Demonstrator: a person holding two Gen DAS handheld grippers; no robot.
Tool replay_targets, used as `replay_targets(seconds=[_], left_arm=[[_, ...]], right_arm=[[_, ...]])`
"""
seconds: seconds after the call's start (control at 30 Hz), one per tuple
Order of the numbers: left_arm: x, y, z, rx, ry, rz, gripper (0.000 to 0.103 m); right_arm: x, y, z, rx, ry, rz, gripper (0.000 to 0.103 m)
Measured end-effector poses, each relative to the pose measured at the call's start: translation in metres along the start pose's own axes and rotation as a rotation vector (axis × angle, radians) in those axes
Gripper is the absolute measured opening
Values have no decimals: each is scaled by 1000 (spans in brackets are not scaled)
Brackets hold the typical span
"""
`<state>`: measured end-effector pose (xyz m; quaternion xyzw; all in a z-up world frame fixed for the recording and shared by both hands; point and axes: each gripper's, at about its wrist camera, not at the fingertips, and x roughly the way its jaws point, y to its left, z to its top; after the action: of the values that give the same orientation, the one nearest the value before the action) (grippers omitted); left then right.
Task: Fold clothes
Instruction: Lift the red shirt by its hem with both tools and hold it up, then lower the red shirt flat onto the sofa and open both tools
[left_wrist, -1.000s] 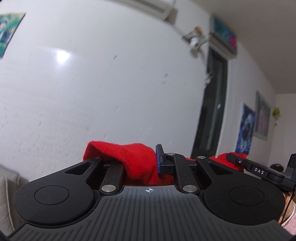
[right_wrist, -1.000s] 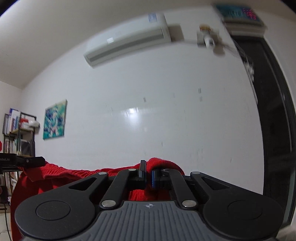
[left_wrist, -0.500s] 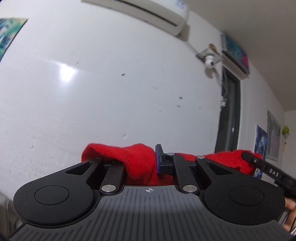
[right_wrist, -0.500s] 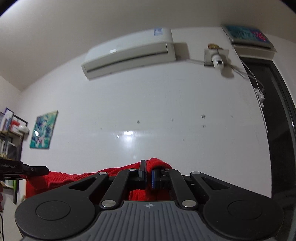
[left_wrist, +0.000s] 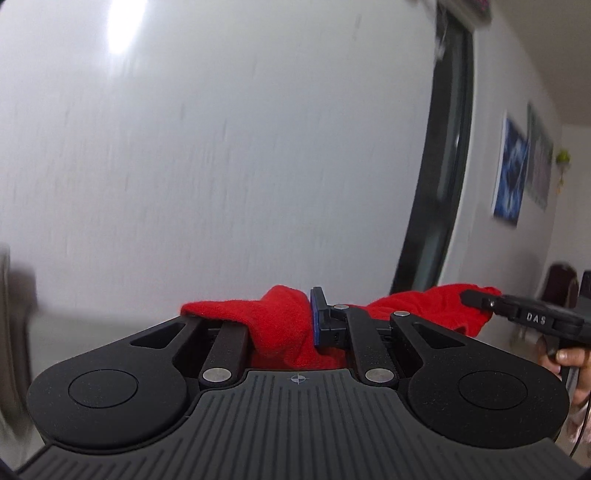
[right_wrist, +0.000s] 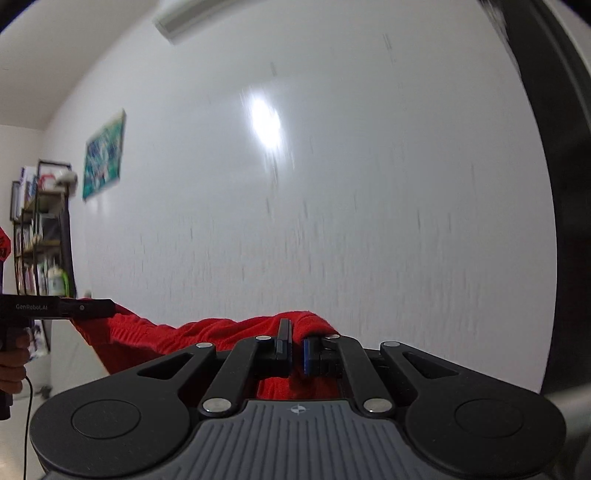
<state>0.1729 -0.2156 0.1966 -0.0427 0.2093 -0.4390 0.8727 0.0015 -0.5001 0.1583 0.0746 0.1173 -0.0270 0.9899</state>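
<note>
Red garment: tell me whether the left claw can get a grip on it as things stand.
Yes, apparently: the left claw is already shut on a bunch of the red garment, nothing between. The right claw pinches another part.

I see a plain red garment (left_wrist: 280, 321) and black grippers with blue pads (right_wrist: 306, 354). The wall (right_wrist: 332, 203) looks white; the blurred painting (right_wrist: 103, 155) seems teal-patterned.

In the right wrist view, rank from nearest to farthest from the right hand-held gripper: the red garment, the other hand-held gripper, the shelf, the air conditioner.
1. Red garment: pinched in the right hand-held gripper.
2. Left hand-held gripper: far left, holding the garment's other end.
3. Shelf: behind it, at the left edge.
4. Air conditioner: high on the wall, top of frame.
</note>
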Motion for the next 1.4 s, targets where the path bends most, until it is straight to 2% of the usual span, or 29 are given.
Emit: replay_targets(seconds=[0.03,0.13,0.2,0.23,0.3,0.37,0.4,0.47,0.53,0.63,0.77,0.83,0.93,1.0,1.07,1.1,1.23,1.27,1.3,1.33,1.4], left_arm=[[13,5,-38,-23,75,10,14],[48,16,-148,-102,289,53,14],[67,22,-218,-157,434,93,14],[72,22,-250,-173,504,114,14],[82,22,-304,-209,637,150,14],[84,17,-345,-251,738,168,14],[82,18,-354,-260,756,167,14],[79,19,-362,-271,767,162,14],[78,25,-351,-312,723,143,14],[71,32,-324,-349,620,117,14],[52,29,-296,-333,518,89,14],[46,32,-309,-338,553,97,14],[44,32,-336,-369,658,130,14],[40,29,-378,-385,801,200,13],[29,23,-407,-394,880,241,13],[22,18,-415,-395,891,254,13],[14,13,-421,-383,895,301,17],[13,12,-422,-380,896,314,27],[12,11,-423,-376,896,327,28],[11,10,-424,-371,898,340,28],[8,1,-430,-334,902,344,42]], right_arm=[[4,-4,-23,15,51,-12,5],[18,-18,-128,107,276,-70,5],[25,-22,-203,170,457,-123,5],[26,-22,-227,196,518,-142,5],[27,-20,-286,252,684,-193,5],[25,-15,-319,288,787,-239,5],[23,-14,-334,306,829,-259,5],[19,-12,-340,331,842,-266,5],[16,-12,-335,340,816,-259,5],[13,-10,-302,325,706,-236,5],[2,-1,-260,296,559,-211,5],[-2,1,-254,269,545,-213,5],[-3,6,-286,285,659,-234,5],[-4,11,-325,314,806,-245,4],[-11,22,-355,319,915,-249,4],[-16,27,-366,314,954,-252,4],[-28,39,-363,298,953,-246,6],[-25,40,-364,283,968,-254,16],[-22,41,-365,269,982,-261,31],[-19,42,-366,253,997,-269,32],[-16,47,-367,211,1019,-280,33]])
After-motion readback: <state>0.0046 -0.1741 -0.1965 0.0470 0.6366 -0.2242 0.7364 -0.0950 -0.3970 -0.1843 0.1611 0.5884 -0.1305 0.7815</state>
